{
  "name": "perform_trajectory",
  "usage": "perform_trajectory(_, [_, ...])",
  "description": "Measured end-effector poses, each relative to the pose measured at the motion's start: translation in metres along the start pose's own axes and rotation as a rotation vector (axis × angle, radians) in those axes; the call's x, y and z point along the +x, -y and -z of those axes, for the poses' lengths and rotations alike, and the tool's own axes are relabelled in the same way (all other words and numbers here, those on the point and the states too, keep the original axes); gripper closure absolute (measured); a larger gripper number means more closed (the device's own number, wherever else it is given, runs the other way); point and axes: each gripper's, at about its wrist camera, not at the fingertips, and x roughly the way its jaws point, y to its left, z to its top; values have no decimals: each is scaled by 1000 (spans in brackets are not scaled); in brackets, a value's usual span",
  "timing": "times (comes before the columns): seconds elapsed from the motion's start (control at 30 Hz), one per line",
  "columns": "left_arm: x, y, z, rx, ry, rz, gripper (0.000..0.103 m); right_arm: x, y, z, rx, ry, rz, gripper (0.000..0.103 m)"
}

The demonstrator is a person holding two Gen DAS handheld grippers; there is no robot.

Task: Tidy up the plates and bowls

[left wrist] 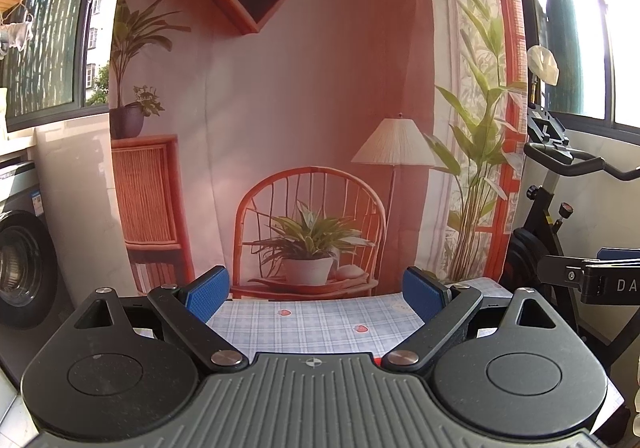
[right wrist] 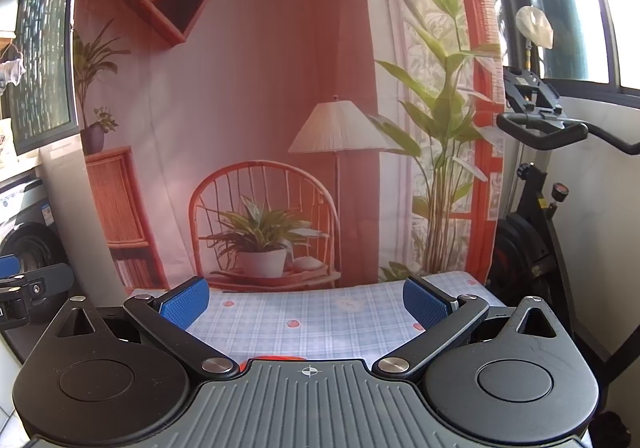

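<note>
Left gripper [left wrist: 316, 298]: fingers spread wide, nothing between the blue pads [left wrist: 208, 294]; it hangs above the near part of the table. Its tip also shows at the left edge of the right wrist view [right wrist: 28, 284].
Right gripper [right wrist: 306, 304]: likewise released, blue pads [right wrist: 424, 302] far apart with only cloth seen between them. From the left wrist view it juts in at the right edge [left wrist: 600, 278].
Table [left wrist: 316, 324]: covered by a pale blue checked cloth with small red strawberry prints; it runs from under both grippers to the backdrop.
Plates and bowls: none can be made out clearly. A sliver of something red-orange [right wrist: 276, 357] peeks out at the near edge of the right gripper's body, on the cloth; what it is cannot be told.
Backdrop [left wrist: 304, 96]: a hanging printed sheet showing a rattan chair, potted plant, lamp and shelves, right behind the table.
Exercise bike [right wrist: 536, 184]: stands right of the table, by the window.
Washing machine [left wrist: 20, 268]: on the left, against the wall.
</note>
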Motion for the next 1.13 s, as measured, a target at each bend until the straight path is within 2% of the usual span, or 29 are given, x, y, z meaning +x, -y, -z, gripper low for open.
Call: perform_trajectory(1.13, [0, -1, 2, -1, 4, 14, 8, -2, 2, 1, 2, 0, 6, 0])
